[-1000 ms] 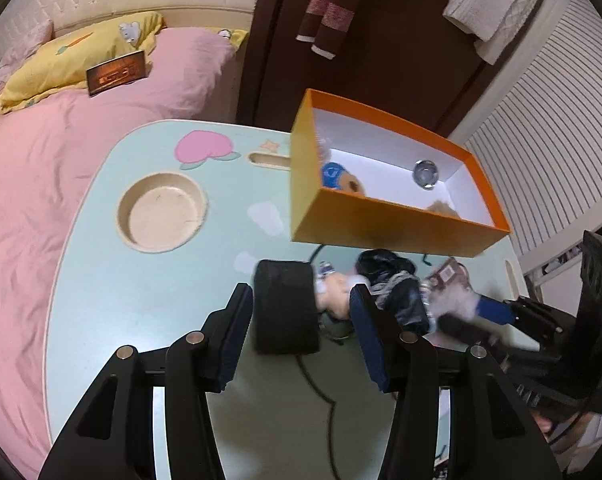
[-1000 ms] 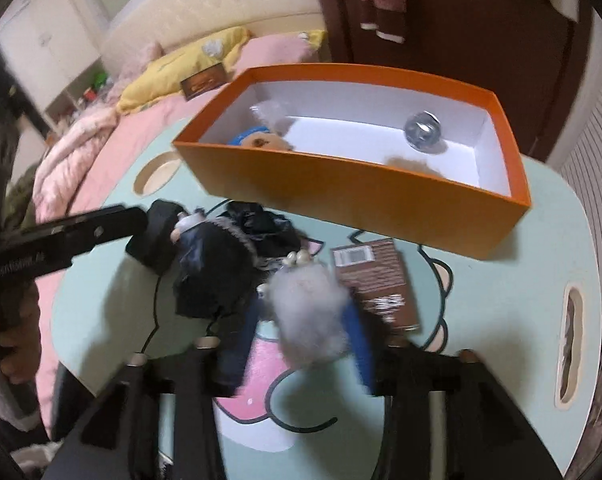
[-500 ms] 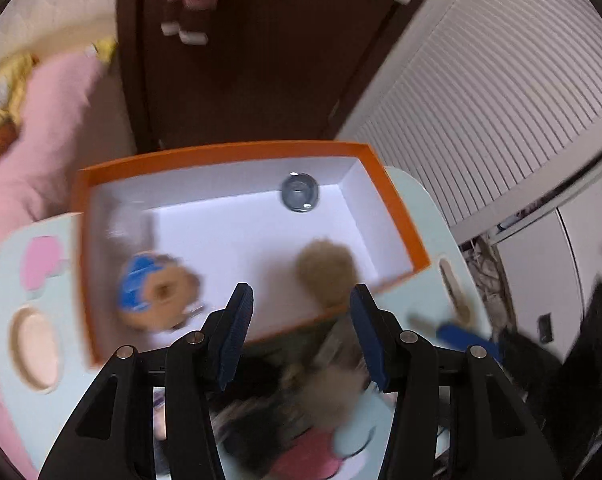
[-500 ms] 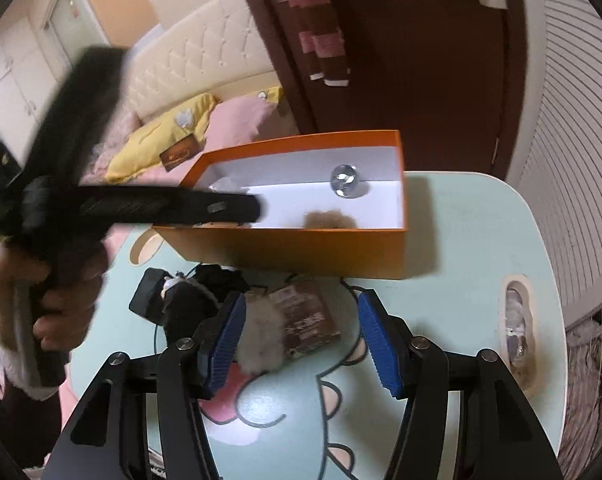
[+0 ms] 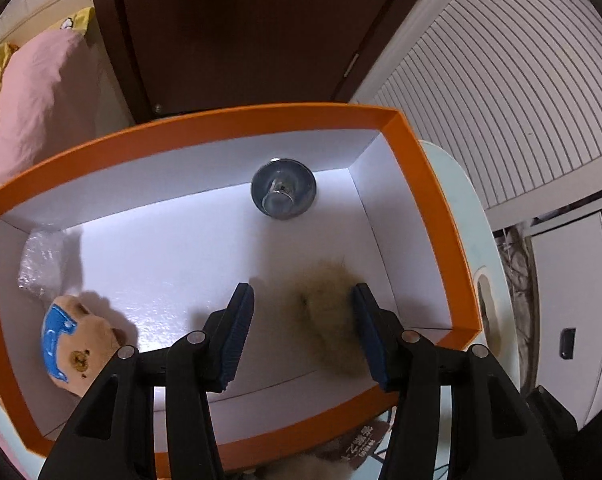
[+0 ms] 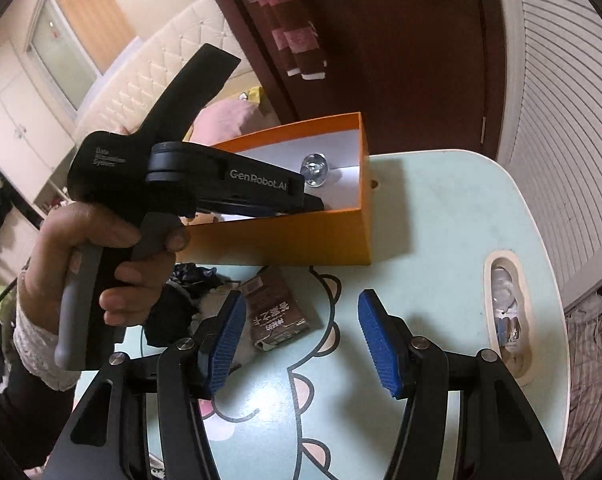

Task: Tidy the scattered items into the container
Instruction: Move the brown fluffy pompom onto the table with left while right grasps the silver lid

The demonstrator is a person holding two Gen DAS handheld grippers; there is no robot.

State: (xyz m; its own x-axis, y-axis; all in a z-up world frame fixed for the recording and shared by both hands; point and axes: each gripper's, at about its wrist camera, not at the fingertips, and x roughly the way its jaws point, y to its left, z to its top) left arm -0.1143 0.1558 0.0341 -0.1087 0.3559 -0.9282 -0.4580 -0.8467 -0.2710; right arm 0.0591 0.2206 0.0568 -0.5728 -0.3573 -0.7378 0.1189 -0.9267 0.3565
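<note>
Hovering: left gripper now over orange cardboard box, fingers apart, empty | tan fluffy pompom inside | right gripper open; brown packet remains outside

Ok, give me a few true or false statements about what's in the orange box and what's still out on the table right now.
1. The shiny ball lies inside the orange box. True.
2. The brown packet is in the box. False: it lies on the table, outside the box.
3. The left gripper is above the box. True.
4. The right gripper clamps the packet. False: its jaws are open and hold nothing.
5. The bear toy is on the table. False: it is in the box.
</note>
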